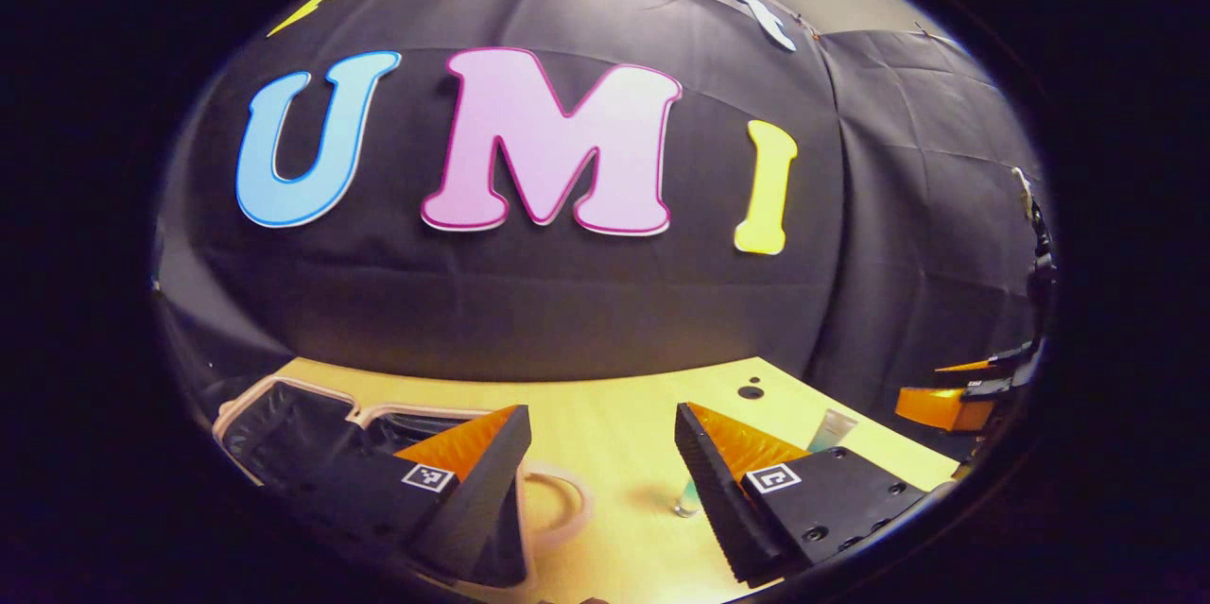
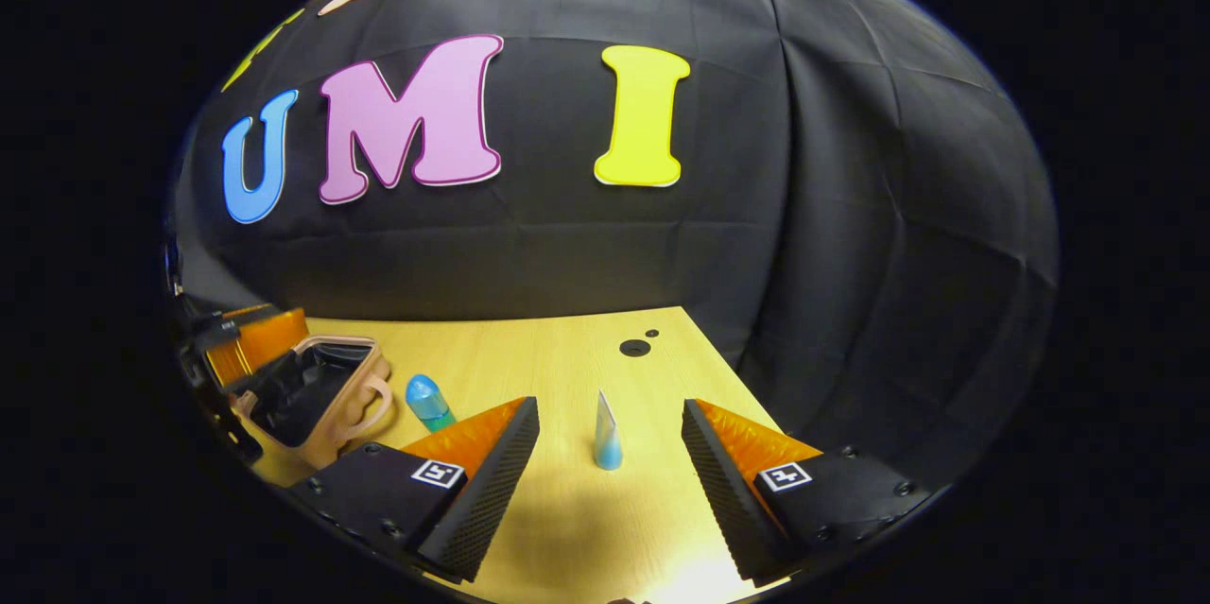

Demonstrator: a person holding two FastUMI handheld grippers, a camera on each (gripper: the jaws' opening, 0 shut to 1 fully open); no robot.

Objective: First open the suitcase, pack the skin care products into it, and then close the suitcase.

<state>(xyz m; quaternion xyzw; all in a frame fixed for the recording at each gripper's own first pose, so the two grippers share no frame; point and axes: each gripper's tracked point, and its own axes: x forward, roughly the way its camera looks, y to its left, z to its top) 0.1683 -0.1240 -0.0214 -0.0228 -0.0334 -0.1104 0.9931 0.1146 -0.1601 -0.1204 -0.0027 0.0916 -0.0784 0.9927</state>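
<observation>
Tube (image 2: 607, 435), blue-capped, standing cap-down on counter (image 2: 567, 528) between spread fingers of right tool (image 2: 611, 448), released; suitcase (image 2: 312, 391) open at far left: judged best gripped low on the body, squarely, before lifting.

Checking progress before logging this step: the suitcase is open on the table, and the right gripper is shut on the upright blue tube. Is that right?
Not quite. In the right gripper view the right gripper is open, its fingers apart on either side of the upright blue tube, not pressing on it. The suitcase is open on the table.
</observation>
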